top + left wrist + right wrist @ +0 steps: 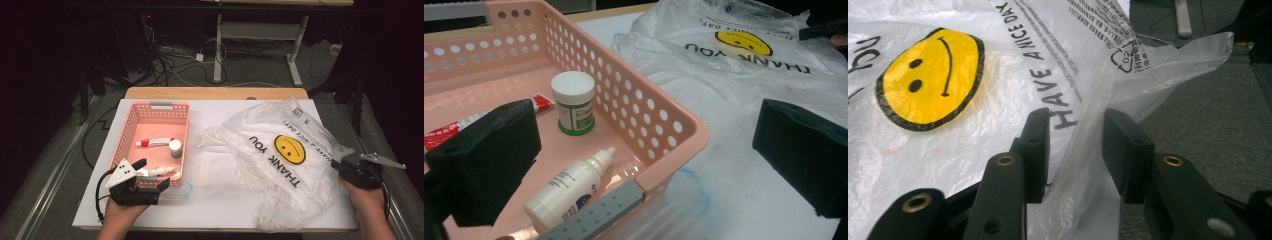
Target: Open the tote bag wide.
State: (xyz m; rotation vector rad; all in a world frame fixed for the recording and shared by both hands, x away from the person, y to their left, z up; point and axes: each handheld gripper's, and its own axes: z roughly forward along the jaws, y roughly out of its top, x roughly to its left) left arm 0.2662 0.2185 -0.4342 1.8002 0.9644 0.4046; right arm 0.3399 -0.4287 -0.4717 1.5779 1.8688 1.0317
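Observation:
A pink plastic basket (131, 120) (664, 120) at the left of the table holds a red-and-white tube (155, 142) (454, 130), a small white-lidded jar (175, 147) (574, 102) and a white dropper bottle (161, 171) (569, 187). My left gripper (152, 173) (649, 165) is open wide astride the basket's near right corner, one jaw inside and one outside. A white "THANK YOU" smiley bag (280, 150) (734, 65) (948, 140) lies crumpled at the right. My right gripper (342, 162) (1073, 125) is at the bag's right edge, open, with loose film between the jaws.
A clear, blue-tinted thing (185, 190) (694, 192) lies on the white table cover (220, 165) by the basket's near right corner. The table's right edge drops to grey floor (1218, 115) just beyond my right gripper. Cables and desk legs (218, 50) lie past the far edge.

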